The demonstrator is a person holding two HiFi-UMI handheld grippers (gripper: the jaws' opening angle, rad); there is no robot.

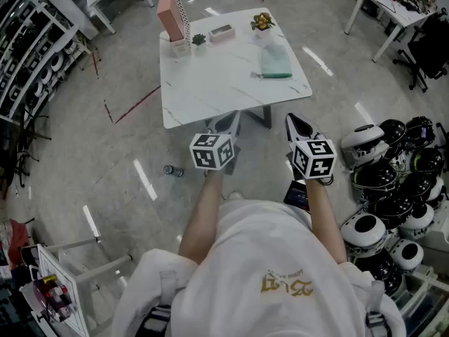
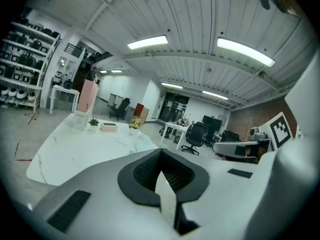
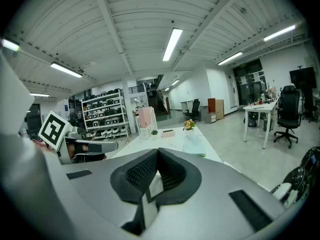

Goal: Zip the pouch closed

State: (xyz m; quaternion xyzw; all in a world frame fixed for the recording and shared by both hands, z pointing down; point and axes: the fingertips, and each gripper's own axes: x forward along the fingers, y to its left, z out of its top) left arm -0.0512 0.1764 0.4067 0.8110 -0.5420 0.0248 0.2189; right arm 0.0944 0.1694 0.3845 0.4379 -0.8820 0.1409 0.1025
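I see both tongs pressed together on nothing, left gripper (image 1: 226,126) and right gripper (image 1: 297,126) held just short of the white table (image 1: 210,90), with the pouch (image 1: 276,62) lying flat near the table's right edge, well apart from both.

The tabletop (image 1: 210,83) looks like glossy white marble, and the pouch (image 1: 275,63) like soft translucent plastic.
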